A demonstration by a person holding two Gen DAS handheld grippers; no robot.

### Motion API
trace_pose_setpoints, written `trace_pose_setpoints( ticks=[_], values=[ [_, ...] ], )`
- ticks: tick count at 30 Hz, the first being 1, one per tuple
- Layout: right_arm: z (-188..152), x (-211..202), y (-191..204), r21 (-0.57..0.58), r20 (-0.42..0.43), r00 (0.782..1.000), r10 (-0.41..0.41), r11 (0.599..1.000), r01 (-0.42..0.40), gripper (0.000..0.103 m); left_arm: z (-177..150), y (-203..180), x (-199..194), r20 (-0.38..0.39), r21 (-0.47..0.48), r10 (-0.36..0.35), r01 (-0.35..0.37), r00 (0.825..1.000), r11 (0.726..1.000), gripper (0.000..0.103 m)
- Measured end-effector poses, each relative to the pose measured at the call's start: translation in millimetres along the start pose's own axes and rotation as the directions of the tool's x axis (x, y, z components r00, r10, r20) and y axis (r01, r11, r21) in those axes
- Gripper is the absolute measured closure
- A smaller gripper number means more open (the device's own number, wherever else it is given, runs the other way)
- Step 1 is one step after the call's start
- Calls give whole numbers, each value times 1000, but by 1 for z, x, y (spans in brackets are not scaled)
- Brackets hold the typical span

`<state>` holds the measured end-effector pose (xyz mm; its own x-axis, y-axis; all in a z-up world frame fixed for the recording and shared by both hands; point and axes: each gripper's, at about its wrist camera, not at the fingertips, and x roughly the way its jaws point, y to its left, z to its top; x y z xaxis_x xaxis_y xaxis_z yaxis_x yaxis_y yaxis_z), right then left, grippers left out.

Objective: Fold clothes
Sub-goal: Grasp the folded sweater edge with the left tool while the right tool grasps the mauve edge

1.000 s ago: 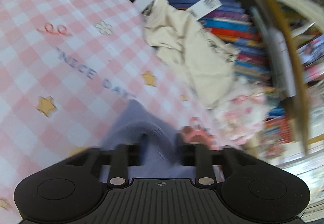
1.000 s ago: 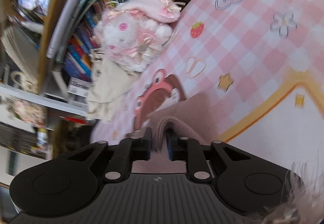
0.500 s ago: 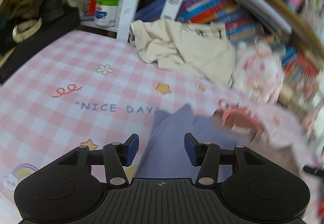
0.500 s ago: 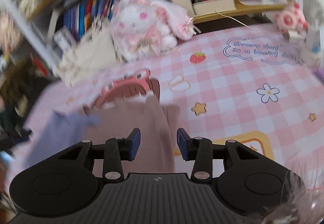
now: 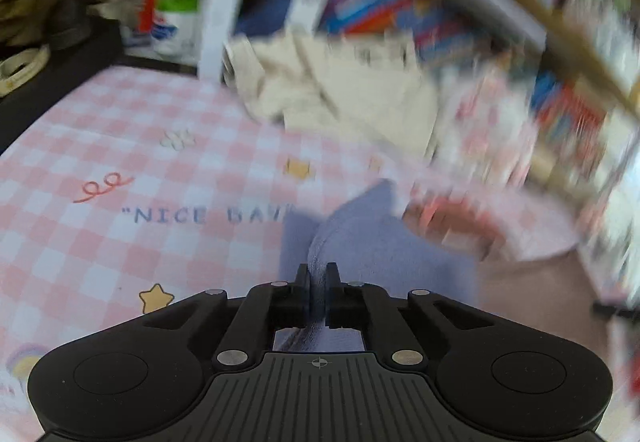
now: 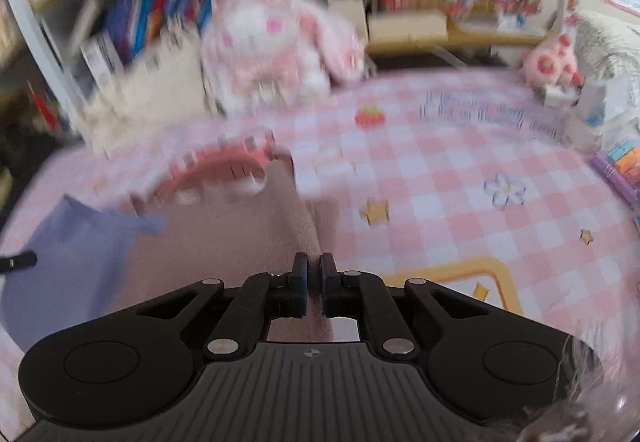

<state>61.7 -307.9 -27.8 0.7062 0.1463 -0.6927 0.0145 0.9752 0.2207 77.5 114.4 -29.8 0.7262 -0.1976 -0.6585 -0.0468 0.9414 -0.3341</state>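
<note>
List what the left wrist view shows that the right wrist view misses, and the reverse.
Left only: the left claw shut on the garment's blue part, the "NICE DAY" print, a green-lidded jar.
Right only: the right claw shut on the mauve part, a strawberry print.
Both: the checked cloth, cream clothing, plush rabbit, books.

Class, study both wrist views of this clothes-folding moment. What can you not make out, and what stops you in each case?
- Printed speech bubble, right wrist view: motion blur makes its wording unreadable.
- Book spines, left wrist view: blur hides the titles.
- Garment, both views: the gripper bodies cover its near edge, so its type and full shape are unclear.
- Right gripper: jaws nearly closed on a pink-brown ridge; how much cloth is pinched is hidden.
- Left gripper: likewise, on a lavender fold.
</note>
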Motion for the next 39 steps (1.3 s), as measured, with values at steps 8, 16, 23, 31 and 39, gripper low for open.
trace_pose_setpoints(
  ticks=[8, 16, 23, 31, 39],
  values=[
    [-13, 35, -12, 15, -112, 992, -51, 998, 53, 96, -13, 12, 23, -91, 30, 50, -47, 995, 998, 91],
    [-17, 18, -15, 39, -113, 993, -31, 999, 36, 84, 4, 1, 14, -7, 146, 37, -35, 999, 989, 68],
    [-25, 26, -15, 40, -140, 989, -45, 998, 52, 86, 18, -23, 50, -12, 266, 44, -39, 999, 963, 69],
    [-26, 29, -14, 40, -149, 988, -44, 998, 51, 88, 23, -3, 76, -56, 125, 68, -61, 996, 990, 99],
    [-23, 31, -10, 30, -159, 986, -45, 998, 51, 89, 25, 5, 57, -43, 89, 78, -74, 996, 993, 80]
  ],
)
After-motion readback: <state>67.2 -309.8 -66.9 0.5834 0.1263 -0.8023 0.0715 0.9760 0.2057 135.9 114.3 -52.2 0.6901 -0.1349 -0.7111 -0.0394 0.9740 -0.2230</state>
